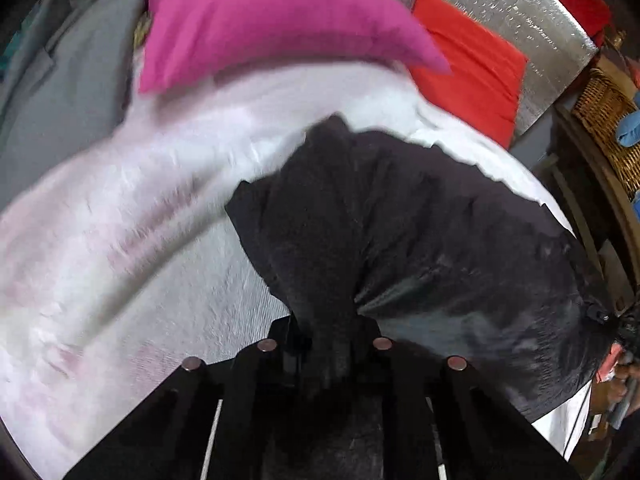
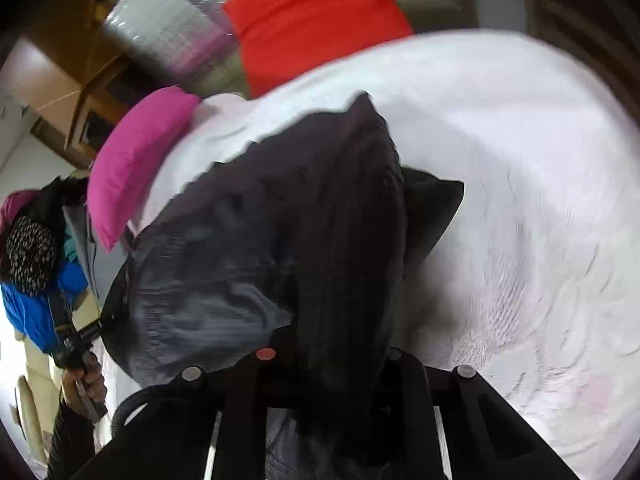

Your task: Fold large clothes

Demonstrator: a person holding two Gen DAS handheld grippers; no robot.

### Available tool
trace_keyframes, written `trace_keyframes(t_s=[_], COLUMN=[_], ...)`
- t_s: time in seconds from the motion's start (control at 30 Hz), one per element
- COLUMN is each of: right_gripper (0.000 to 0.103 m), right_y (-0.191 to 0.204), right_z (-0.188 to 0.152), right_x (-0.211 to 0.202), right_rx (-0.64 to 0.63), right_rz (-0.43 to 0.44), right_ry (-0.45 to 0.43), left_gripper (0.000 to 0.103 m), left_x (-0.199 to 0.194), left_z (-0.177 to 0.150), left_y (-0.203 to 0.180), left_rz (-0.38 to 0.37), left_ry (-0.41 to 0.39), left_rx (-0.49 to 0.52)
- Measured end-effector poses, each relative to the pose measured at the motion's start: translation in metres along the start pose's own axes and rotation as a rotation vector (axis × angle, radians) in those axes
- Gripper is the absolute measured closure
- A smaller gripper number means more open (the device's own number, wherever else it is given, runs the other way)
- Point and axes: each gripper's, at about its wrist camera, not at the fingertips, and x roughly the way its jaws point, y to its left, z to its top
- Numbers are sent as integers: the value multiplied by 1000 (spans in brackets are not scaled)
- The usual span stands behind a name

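Note:
A large black garment (image 1: pixel 400 220) hangs bunched over a white bedsheet (image 1: pixel 140 220). My left gripper (image 1: pixel 326 336) is shut on a gathered fold of it, and the cloth spreads up and to the right from the jaws. In the right wrist view the same black garment (image 2: pixel 260 220) drapes over my right gripper (image 2: pixel 336 356), which is shut on a thick ridge of the fabric above the white bedsheet (image 2: pixel 520 160). The cloth hides the fingertips of both grippers. A hand (image 2: pixel 84 384) holds the other gripper's handle at the garment's far left edge.
A pink pillow (image 1: pixel 260 20) and a red pillow (image 1: pixel 472 76) lie against a silver quilted headboard (image 1: pixel 512 8). Grey cloth (image 1: pixel 60 80) lies at the left. A wicker basket (image 1: pixel 604 120) stands at the right. A heap of clothes (image 2: pixel 32 264) sits beside the bed.

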Motion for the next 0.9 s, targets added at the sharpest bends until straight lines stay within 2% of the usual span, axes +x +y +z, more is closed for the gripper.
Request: trace_keyframes(t_s=[0.13,0.23,0.37,0.5,0.53,0.57,0.6,0.63,0.67,0.7,0.77,0.83,0.9], right_gripper=[87,88,88,87,85,77,63,52,39,39,39,39,38], right_y=[45,64,49,8,-6,-21,-32,-51,-60,-66,-64,-53,-40], right_z=[4,-18,-71,-149,-167,-185,-194,-207,-211,-212,-207,-200,-187], right_x=[-55,-97,-130,-119,-104,-85,-75,-60,-59,-63,-85,-112,-136], right_rx=[-98,-155,-151,-81,-43,-7,21,84,113,145,135,78,43], right_rz=[13,24,30,46,32,-2,-16,-12,9,46,-15,-62,-112], right_ry=[-66,-116,-138,-102,-74,-34,-6,16,4,-20,-63,-137,-225], left_gripper=[89,89,89,87,86,82,73,57,51,50,50,48,48], left_x=[-62,-119,-158,-135,-116,-94,-79,-70,-70,-77,-96,-119,-141], left_z=[9,-9,-68,-141,-158,-172,-181,-190,-192,-190,-182,-172,-165], left_y=[-21,-34,-22,-1,4,4,9,18,22,26,29,26,16], left_rz=[-6,-19,-39,-44,-20,14,44,56,47,41,67,87,156], left_ry=[-111,-208,-253,-201,-147,-89,-61,-75,-93,-88,-94,-152,-250], left_rx=[42,97,110,74,73,80,72,45,25,-3,-17,4,23])
